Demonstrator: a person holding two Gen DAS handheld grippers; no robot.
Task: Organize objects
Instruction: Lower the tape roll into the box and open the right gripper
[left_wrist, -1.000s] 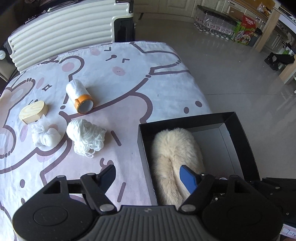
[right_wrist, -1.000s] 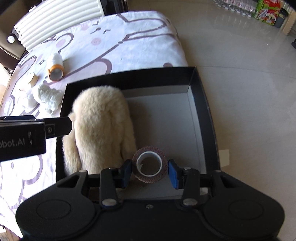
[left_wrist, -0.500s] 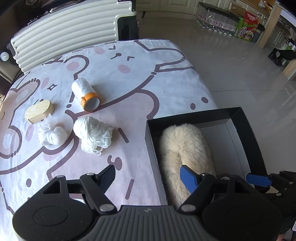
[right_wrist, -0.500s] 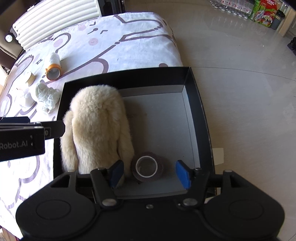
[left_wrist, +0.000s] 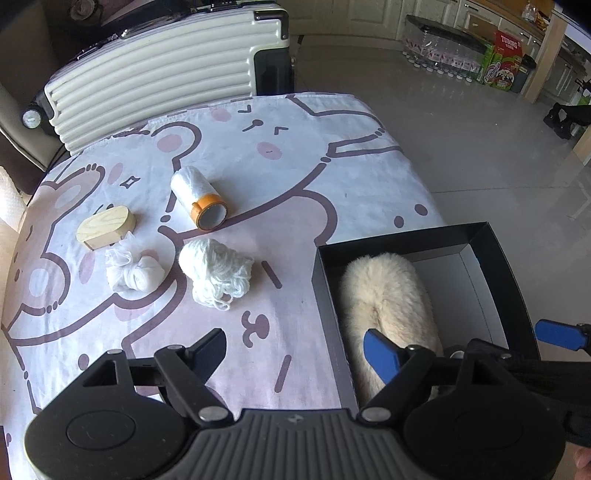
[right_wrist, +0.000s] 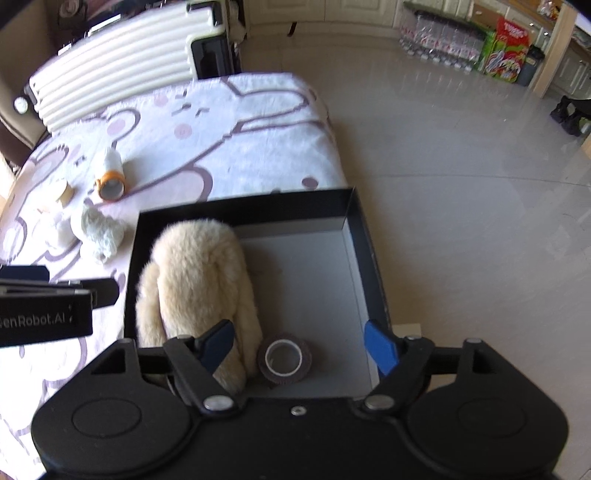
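Observation:
A black box (right_wrist: 243, 208) stands at the table's right edge. Inside it lie a cream furry toy (right_wrist: 199, 266) and a brown tape roll (right_wrist: 284, 358). My right gripper (right_wrist: 299, 347) hovers above the roll with its jaws opening, and the pads are clear of it. My left gripper (left_wrist: 295, 350) hangs over the box's left wall (left_wrist: 325, 295) with jaws opening and nothing gripped; its blue finger is over the toy (left_wrist: 384, 291). On the cloth lie a white yarn bundle (left_wrist: 216, 269), a netted ball (left_wrist: 133, 271), a wooden block (left_wrist: 105, 227) and an orange-capped roll (left_wrist: 197, 195).
A cream ribbed suitcase (left_wrist: 155, 74) stands behind the table. The cartoon tablecloth (left_wrist: 280, 173) ends just right of the box, with tiled floor (right_wrist: 461, 184) beyond. Bottles and a green crate (right_wrist: 506, 55) sit far off.
My right gripper's jaws have spread off the tape roll and drawn up and back; the roll now lies in the box beside the toy. The left jaws have widened slightly.

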